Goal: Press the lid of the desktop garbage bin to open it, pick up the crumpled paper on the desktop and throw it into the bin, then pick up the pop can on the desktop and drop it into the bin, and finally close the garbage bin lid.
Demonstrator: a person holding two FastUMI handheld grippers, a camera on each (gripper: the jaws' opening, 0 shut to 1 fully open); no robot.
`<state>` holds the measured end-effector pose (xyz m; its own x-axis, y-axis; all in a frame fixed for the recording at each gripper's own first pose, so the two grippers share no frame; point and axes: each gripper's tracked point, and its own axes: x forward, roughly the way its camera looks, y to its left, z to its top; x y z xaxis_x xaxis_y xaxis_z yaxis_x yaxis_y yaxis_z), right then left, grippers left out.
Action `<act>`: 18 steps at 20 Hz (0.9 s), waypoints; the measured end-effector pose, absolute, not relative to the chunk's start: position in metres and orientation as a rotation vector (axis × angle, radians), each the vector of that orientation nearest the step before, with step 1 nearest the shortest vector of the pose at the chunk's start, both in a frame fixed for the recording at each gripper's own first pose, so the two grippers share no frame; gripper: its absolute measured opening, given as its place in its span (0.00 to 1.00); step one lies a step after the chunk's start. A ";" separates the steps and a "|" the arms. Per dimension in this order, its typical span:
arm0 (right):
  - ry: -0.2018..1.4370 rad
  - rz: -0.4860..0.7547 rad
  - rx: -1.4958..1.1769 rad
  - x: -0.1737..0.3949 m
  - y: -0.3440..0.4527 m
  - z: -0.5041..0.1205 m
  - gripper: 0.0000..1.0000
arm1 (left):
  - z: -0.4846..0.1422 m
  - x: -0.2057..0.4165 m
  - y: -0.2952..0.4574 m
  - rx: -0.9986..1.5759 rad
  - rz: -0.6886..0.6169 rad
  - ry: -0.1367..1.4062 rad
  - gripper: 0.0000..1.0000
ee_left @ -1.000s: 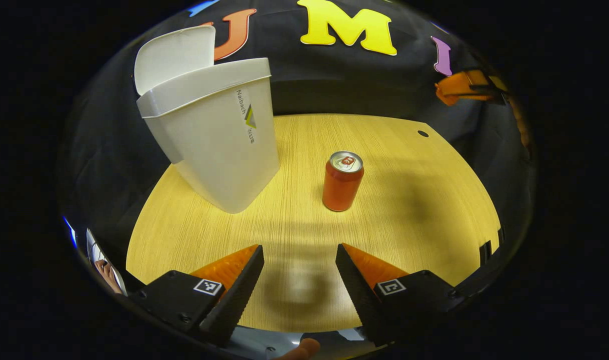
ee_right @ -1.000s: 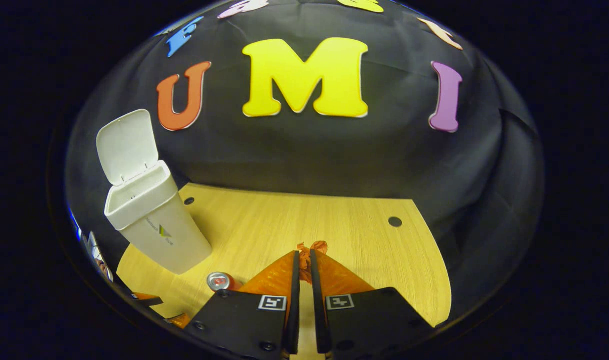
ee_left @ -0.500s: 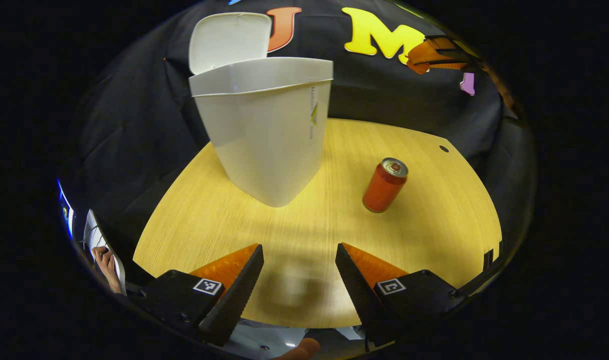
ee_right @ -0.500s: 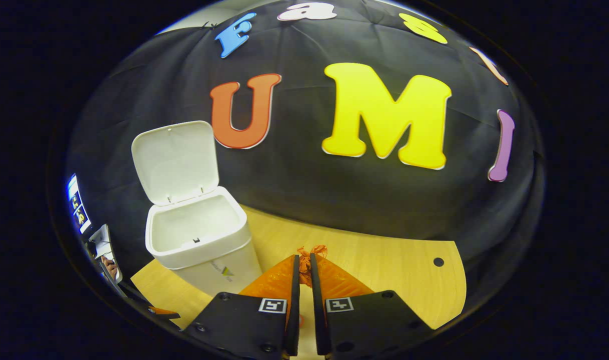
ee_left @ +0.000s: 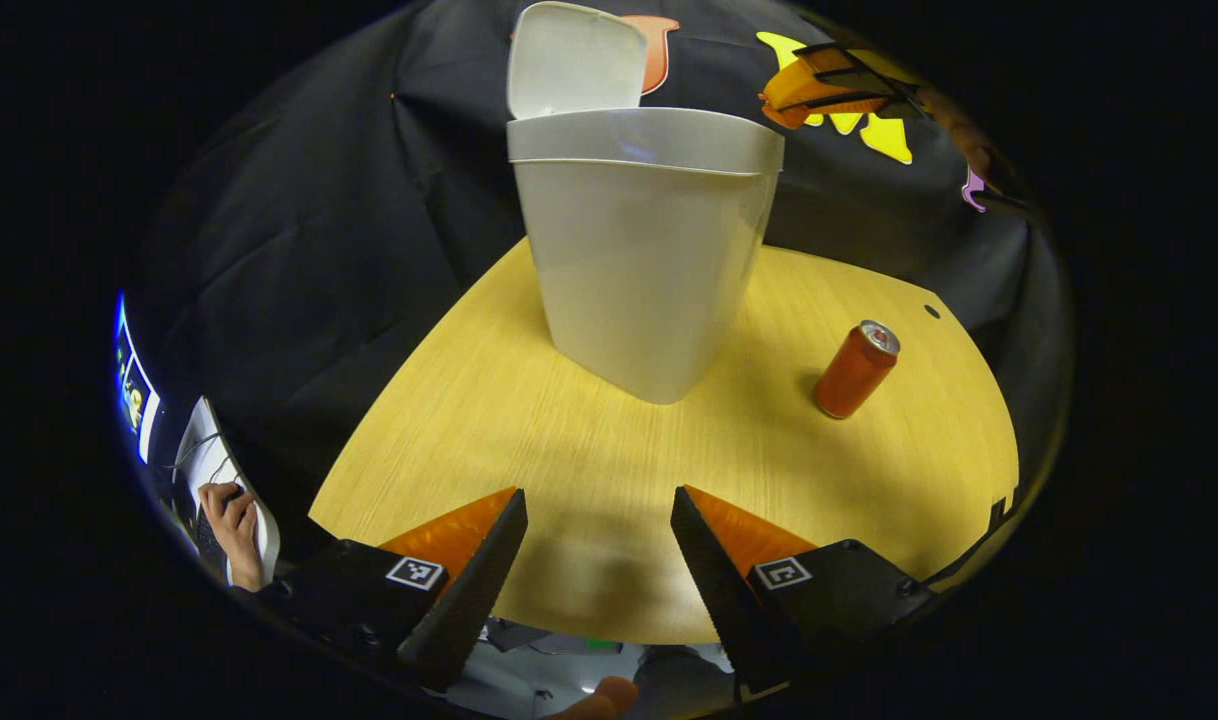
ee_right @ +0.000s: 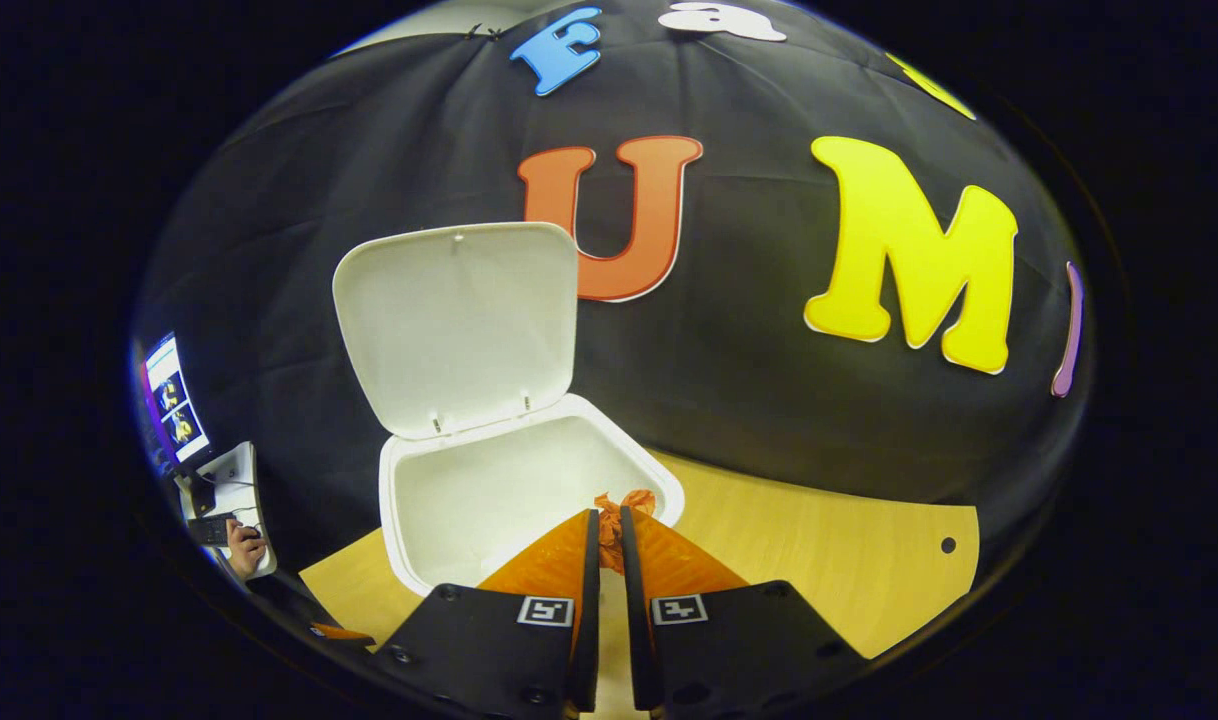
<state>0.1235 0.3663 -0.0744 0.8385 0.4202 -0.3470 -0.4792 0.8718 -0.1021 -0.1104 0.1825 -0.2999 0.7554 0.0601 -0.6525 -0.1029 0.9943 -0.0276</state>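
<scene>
We hold crumpled paper (ee_right: 614,508) over the open garbage bin (ee_right: 529,490).

Our right gripper (ee_right: 606,520) has its jaws nearly closed, both fingers pinching the orange paper just above the bin's front rim. The bin's lid (ee_right: 459,320) stands tilted up behind the opening. In the left gripper view, our left gripper (ee_left: 597,520) hovers wide open, holding nothing, in front of the bin. The pop can (ee_left: 855,369) stands upright on the wooden table (ee_left: 589,470), near the bin's right side. The right gripper also shows above the bin's right rim.
</scene>
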 end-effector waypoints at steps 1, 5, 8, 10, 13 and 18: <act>0.331 0.484 -0.186 0.123 0.375 -0.079 0.14 | -0.300 -0.111 0.188 -0.057 0.091 0.706 0.96; 0.340 0.507 -0.183 0.125 0.398 -0.086 0.14 | -0.304 -0.114 0.201 -0.023 0.089 0.702 0.96; 0.357 0.514 -0.180 0.124 0.406 -0.091 0.19 | -0.307 -0.114 0.199 -0.035 0.082 0.709 0.96; 0.364 0.532 -0.167 0.121 0.409 -0.091 0.22 | -0.310 -0.115 0.196 -0.050 0.077 0.727 0.96; 0.362 0.558 -0.162 0.115 0.413 -0.089 0.36 | -0.313 -0.114 0.191 -0.055 0.068 0.732 0.96; 0.348 0.591 -0.133 0.101 0.412 -0.079 0.68 | -0.317 -0.111 0.177 0.015 0.025 0.722 0.96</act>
<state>0.1008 0.4117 -0.0789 0.7743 0.5220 -0.3577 -0.5662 0.8239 -0.0234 -0.1108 0.1769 -0.3167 0.7500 0.0282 -0.6609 -0.0177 0.9996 0.0225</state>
